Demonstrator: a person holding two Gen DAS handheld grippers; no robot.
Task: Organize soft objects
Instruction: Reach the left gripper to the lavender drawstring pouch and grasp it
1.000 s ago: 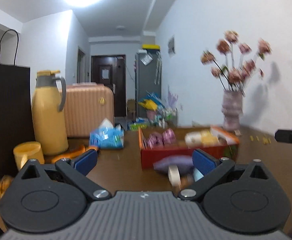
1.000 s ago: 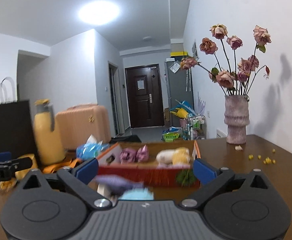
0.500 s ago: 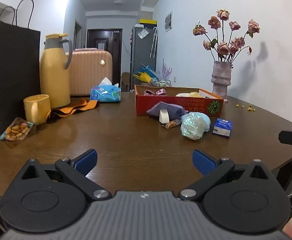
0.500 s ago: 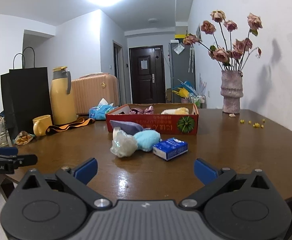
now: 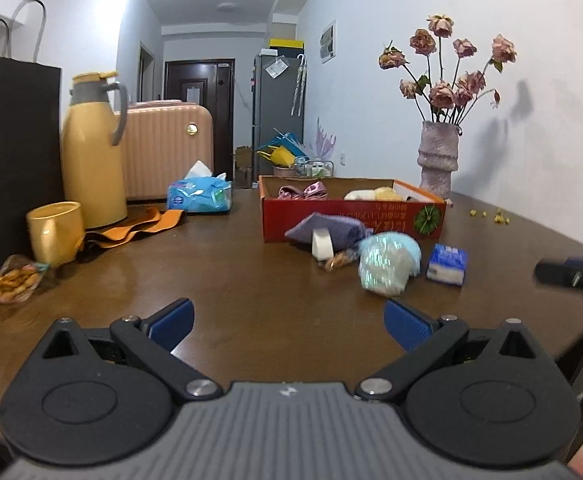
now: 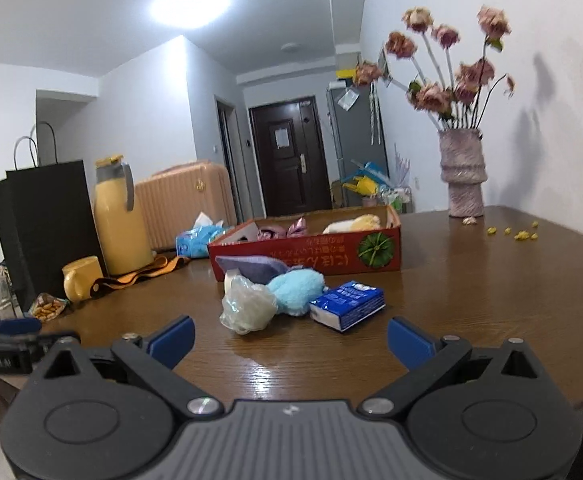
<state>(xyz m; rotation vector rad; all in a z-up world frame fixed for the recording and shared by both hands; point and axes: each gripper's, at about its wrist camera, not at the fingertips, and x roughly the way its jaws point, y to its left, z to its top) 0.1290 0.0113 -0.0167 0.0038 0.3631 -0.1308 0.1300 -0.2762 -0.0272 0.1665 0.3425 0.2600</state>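
A red cardboard box (image 5: 351, 220) (image 6: 311, 256) stands mid-table with pink satin bows (image 5: 303, 192) and a yellow-white plush (image 6: 351, 225) inside. In front of it lie a purple cloth (image 5: 327, 232) (image 6: 251, 266), a light blue fluffy item (image 6: 297, 290), a crumpled clear plastic bag (image 5: 383, 270) (image 6: 245, 308) and a blue tissue pack (image 5: 447, 264) (image 6: 349, 304). My left gripper (image 5: 287, 320) is open near the table's front edge, nothing between its fingers. My right gripper (image 6: 289, 334) is open too, just short of the plastic bag and tissue pack.
At the left stand a black paper bag (image 5: 7, 160), a yellow thermos (image 5: 91, 148), a yellow mug (image 5: 55, 230), an orange cloth (image 5: 135, 226), a snack packet (image 5: 11, 278) and a blue wipes pack (image 5: 199, 196). A vase of dried roses (image 5: 439, 156) stands back right.
Both grippers pulled back from the box a second ago, then edged forward again toward the pile in front of it. Both stayed open.
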